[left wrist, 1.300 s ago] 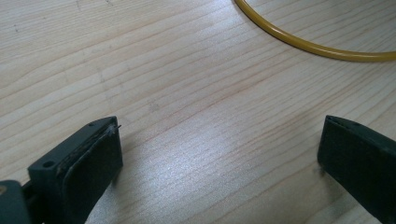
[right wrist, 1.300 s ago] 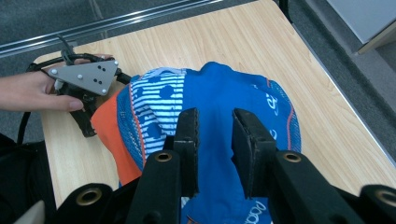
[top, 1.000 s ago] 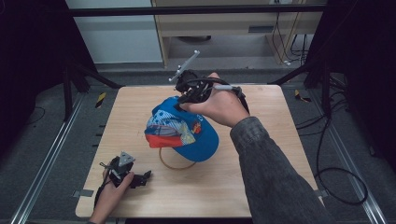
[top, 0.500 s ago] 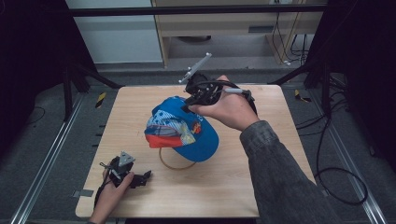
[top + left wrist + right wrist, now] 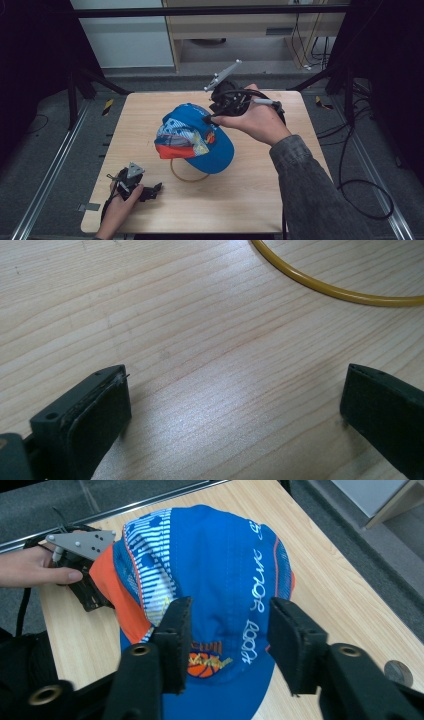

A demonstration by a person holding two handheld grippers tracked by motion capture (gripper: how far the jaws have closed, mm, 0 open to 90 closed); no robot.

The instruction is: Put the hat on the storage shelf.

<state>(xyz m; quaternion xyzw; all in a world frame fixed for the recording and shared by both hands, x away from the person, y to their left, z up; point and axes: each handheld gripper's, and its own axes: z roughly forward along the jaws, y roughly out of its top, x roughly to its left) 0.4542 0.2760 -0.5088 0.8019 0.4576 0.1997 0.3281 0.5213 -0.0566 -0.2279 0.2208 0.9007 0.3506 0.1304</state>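
cap: the blue cap sat near the middle of the table, crown up, orange-and-striped panels toward the person's left, brim toward the near right; a yellow ring lay partly under its near edge
right hand-held gripper: the right hand-held gripper hovered over the cap's crown from the far side; its jaws had just been opening and stood apart, straddling the printed lettering with nothing pressed between the pads
left hand-held gripper: the left hand-held gripper rested low at the near left corner of the table, jaws wide apart over bare wood, the yellow ring ahead of it
step in hand: judged to be a release or re-grip on the crown fabric
how to do it well: the jaws needed to come clear of the cloth before any lift, so the cap was not dragged; a fresh pinch would have held better on a seam or the brim edge than on slack crown fabric
risk: a snagged pad could have tipped the cap off the ring or slid it toward the table's edge
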